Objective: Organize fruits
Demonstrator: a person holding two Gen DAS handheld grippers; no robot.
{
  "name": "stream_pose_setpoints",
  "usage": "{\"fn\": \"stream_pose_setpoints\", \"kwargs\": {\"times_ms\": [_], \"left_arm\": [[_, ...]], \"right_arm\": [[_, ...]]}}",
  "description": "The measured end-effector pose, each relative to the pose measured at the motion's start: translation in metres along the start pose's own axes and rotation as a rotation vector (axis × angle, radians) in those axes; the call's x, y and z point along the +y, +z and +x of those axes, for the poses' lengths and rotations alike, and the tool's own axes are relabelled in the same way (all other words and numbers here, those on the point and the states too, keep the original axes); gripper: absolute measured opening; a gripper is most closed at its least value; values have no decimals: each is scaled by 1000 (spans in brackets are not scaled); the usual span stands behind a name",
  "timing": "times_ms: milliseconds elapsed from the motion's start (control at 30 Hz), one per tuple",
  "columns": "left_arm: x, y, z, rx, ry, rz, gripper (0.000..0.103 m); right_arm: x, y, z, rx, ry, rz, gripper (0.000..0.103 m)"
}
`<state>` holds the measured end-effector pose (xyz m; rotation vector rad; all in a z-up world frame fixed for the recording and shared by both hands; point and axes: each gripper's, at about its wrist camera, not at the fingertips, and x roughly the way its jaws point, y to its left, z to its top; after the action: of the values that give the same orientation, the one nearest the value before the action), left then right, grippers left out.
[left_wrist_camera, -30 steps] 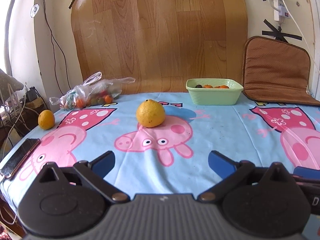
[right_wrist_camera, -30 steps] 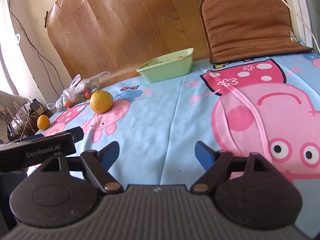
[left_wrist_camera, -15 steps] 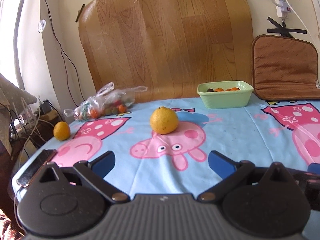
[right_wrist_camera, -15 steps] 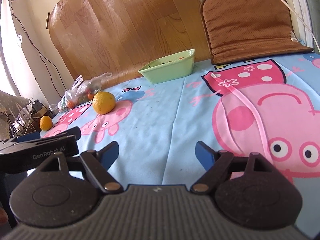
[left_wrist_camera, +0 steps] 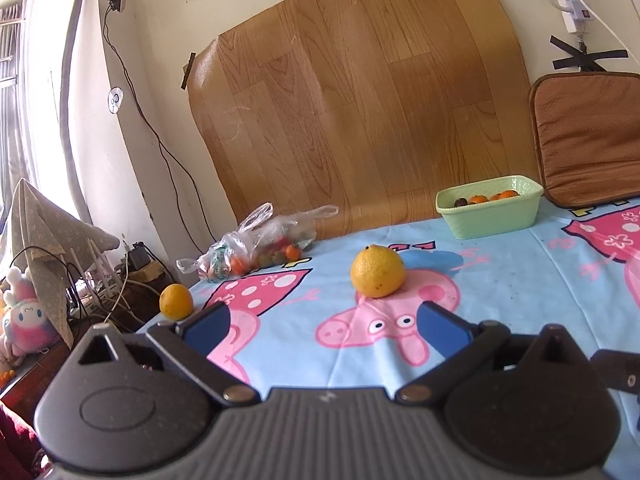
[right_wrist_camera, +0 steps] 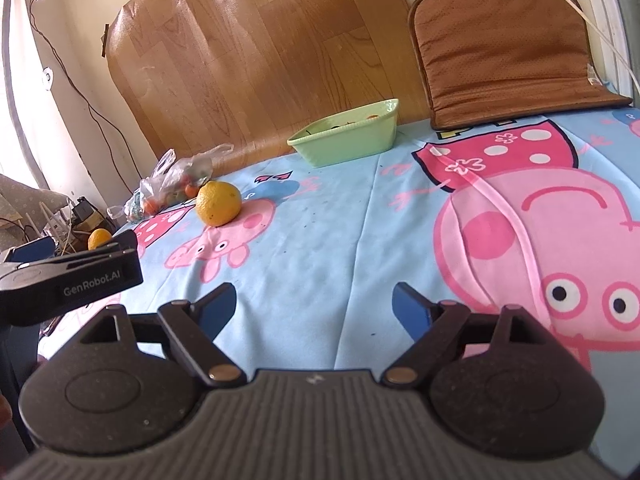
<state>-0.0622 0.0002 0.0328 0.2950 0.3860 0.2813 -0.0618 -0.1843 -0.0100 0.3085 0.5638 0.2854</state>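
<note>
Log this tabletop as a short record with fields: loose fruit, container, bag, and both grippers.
large loose fruit: big yellow-orange citrus, mid-table on the cartoon tablecloth
small loose fruit: small orange, near the table's left edge
container: green bowl at the back by the wood-pattern sheet, already holding small fruits
bag: clear plastic bag of small fruits, back left
left gripper: open, empty
right gripper: open, empty
</note>
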Motion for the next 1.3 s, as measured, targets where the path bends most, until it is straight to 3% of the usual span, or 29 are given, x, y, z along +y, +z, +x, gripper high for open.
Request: {"fn": "stream_pose_setpoints", "kwargs": {"times_ms": [367,900,1300], "left_arm": [[0,3,-8,-3,-19,8,103],[5,8,-19,65,-130,-55,103],[10,2,-29,78,-146,-84,103]], "right_arm": [[1,2,-7,-14,14,4,88],[4,2,-24,-39,36,0,88],[12,-4,-29,-35,48,-21,89]]}}
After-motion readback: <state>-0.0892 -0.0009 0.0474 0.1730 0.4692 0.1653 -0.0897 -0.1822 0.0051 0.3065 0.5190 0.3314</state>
